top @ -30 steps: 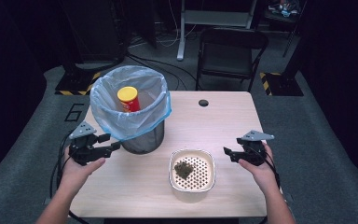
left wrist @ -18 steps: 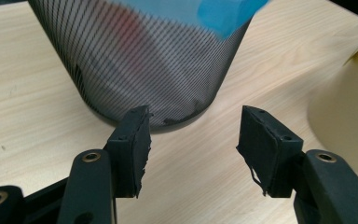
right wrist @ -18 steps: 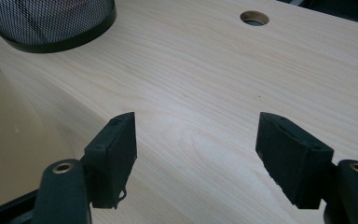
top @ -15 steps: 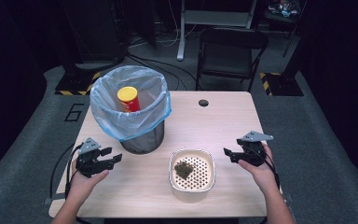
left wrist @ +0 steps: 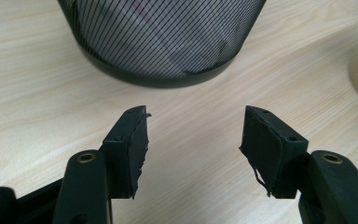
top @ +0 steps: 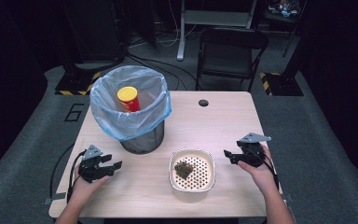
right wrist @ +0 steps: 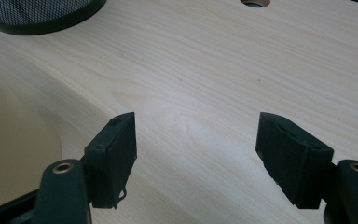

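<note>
Two claws are resting low over a pale wooden surface, one in each of your hands. Your left claw is sitting near the front left edge, its jaws spread with nothing between them; they have just been opening. Bare wood is lying ahead of it up to the black mesh bin, which is standing just beyond. Your right claw is holding near the right edge, jaws also spread and empty, with open wood stretching ahead toward a small round hole near the far edge.

Between your hands, close to the front edge, a cream bowl with a perforated floor is sitting, well apart from either claw. A dark greenish clump is lying in it, left of centre; what it is made of is hard to make out.

A light blue bag is lining the bin and folding over its rim. A red can with a yellow lid is standing upright inside, its lower part hidden.

In the left gripper view the bin is cut off at the top.
</note>
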Demonstrator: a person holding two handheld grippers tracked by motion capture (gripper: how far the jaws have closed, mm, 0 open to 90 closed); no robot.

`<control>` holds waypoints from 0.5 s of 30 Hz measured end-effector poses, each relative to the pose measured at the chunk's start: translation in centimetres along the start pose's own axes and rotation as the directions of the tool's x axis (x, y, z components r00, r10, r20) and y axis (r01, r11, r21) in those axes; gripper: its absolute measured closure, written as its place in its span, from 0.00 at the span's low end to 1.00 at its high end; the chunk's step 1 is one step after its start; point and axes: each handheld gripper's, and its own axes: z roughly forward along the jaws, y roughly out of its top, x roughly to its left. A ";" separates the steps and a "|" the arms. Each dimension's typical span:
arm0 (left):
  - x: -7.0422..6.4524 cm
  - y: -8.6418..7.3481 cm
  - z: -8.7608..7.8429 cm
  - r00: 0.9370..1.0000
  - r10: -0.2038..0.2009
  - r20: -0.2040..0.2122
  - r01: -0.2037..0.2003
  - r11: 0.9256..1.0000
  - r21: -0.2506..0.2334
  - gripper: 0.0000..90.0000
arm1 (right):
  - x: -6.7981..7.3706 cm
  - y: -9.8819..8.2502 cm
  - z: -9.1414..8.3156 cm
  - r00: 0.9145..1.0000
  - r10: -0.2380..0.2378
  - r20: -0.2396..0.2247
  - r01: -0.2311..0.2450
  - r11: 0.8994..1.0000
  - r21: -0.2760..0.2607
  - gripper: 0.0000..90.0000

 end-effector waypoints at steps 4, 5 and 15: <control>0.8 -0.6 0.3 1.000 -0.002 -0.009 0.002 1.000 0.009 0.44 | 0.0 -0.3 0.5 1.000 -0.007 0.010 0.006 1.000 0.017 0.32; 0.8 -0.6 0.3 1.000 -0.002 -0.009 0.002 1.000 0.009 0.44 | 0.0 -0.3 0.5 1.000 -0.007 0.010 0.006 1.000 0.017 0.32; 2.6 -2.0 1.0 0.998 -0.031 -0.057 0.033 0.999 0.031 0.42 | -0.4 -1.2 1.3 0.999 -0.009 0.032 0.009 1.000 0.023 0.32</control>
